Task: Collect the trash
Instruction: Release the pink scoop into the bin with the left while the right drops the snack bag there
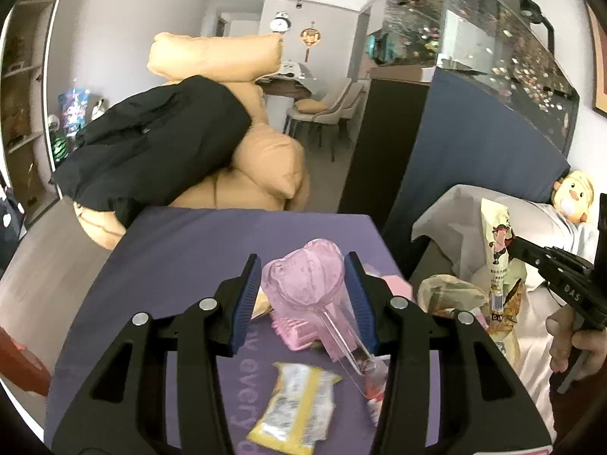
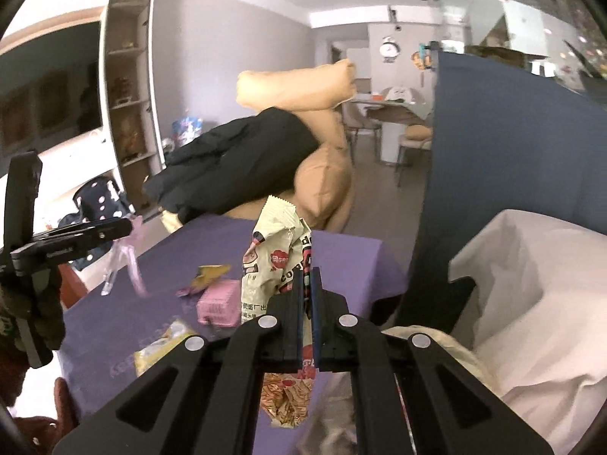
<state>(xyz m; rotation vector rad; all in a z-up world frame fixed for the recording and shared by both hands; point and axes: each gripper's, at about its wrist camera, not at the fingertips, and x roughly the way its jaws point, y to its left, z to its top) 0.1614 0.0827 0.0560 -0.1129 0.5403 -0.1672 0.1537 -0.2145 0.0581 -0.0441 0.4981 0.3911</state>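
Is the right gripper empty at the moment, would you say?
No, the right gripper is clamped shut on a cream snack wrapper.

right gripper (image 2: pixel 308 292) | jaws clamped on snack wrapper (image 2: pixel 275 256) | above purple table (image 2: pixel 159 303)

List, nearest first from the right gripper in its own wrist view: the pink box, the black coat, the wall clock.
From the right gripper:
1. Pink box, on the purple table, just left.
2. Black coat, draped on the sofa beyond the table.
3. Wall clock, far back.
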